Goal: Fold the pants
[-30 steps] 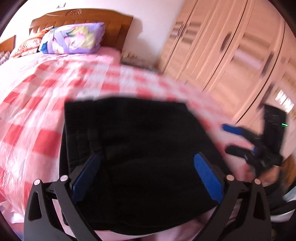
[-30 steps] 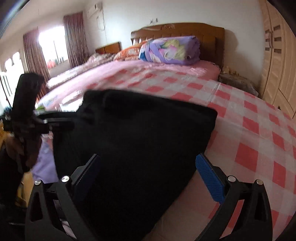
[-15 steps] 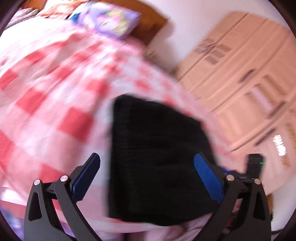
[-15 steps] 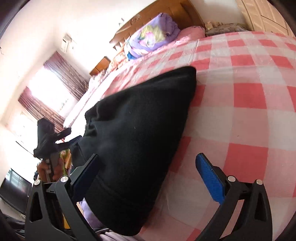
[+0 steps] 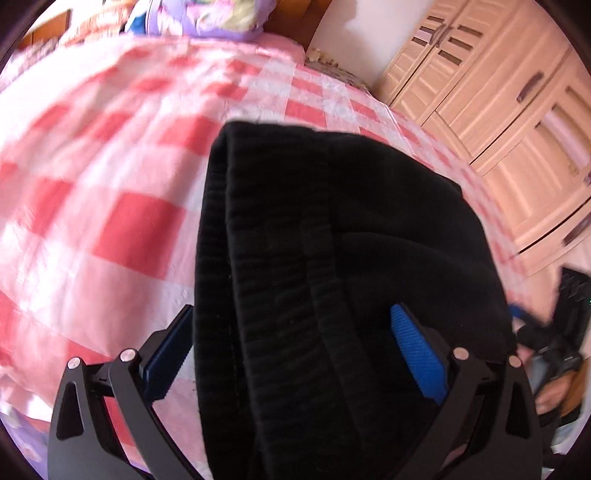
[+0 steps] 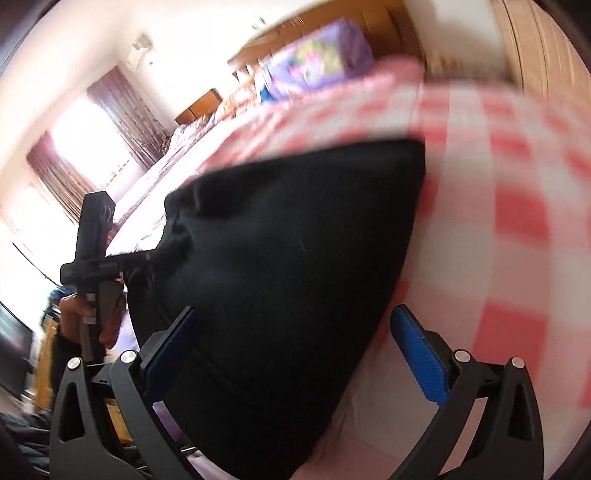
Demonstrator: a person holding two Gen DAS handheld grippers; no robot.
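The black pants [image 5: 332, 280] lie folded in a thick stack near the front edge of the bed with the red-and-white checked cover [image 5: 122, 229]. My left gripper [image 5: 291, 350] is open, its blue pads astride the ribbed waistband at the near left of the stack. My right gripper [image 6: 295, 343] is open too, astride the near right corner of the pants [image 6: 288, 266]. In the right wrist view the left gripper [image 6: 147, 254] touches the far left edge of the stack. In the left wrist view the right gripper [image 5: 550, 332] shows blurred at the right edge.
A purple floral pillow [image 5: 207, 18] lies by the wooden headboard [image 6: 325, 40]. Beige wardrobe doors [image 5: 509, 122] line the right side of the room. Curtained windows [image 6: 92, 133] are at the far left, and a second bed [image 6: 177, 144] stands beside this one.
Both grippers have tilted and come closer to the pants. The left one moved from beside the stack to astride its waistband edge. Both stayed open.
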